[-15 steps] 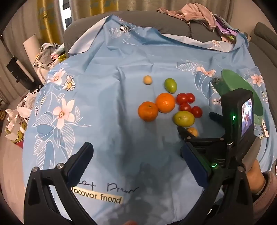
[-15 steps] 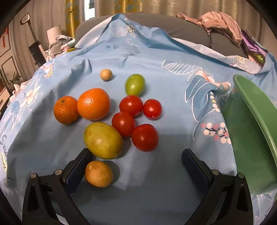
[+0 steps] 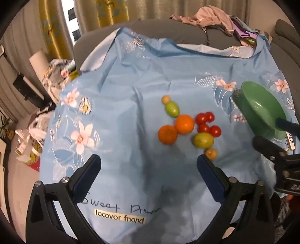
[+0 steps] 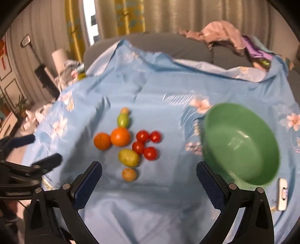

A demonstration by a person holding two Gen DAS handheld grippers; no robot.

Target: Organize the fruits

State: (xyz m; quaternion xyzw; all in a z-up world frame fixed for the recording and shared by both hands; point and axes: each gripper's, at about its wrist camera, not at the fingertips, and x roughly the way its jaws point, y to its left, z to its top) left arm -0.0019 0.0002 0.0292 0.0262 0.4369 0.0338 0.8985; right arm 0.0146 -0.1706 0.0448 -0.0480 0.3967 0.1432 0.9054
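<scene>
Fruit lies in a cluster on the blue flowered cloth (image 3: 131, 105): two oranges (image 3: 184, 124) (image 3: 167, 134), several red tomatoes (image 3: 206, 123), a yellow-green fruit (image 3: 203, 140), a green oval fruit (image 3: 172, 109) and two small tan fruits (image 3: 211, 153) (image 3: 166, 99). The cluster also shows in the right wrist view (image 4: 129, 144). An empty green bowl (image 4: 241, 144) stands right of the fruit, also in the left wrist view (image 3: 262, 110). My left gripper (image 3: 149, 174) is open and empty, short of the fruit. My right gripper (image 4: 149, 178) is open and empty, above and short of the fruit.
A small white device (image 4: 282, 193) lies right of the bowl. The cloth covers a grey sofa (image 3: 168, 32) with clothes (image 3: 211, 16) heaped on its back. Clutter and bags (image 3: 31, 138) sit on the floor at the left.
My right gripper has pulled back and up from the fruit, bringing the whole bowl into view. My left gripper has shifted, so the fruit sits nearer its centre.
</scene>
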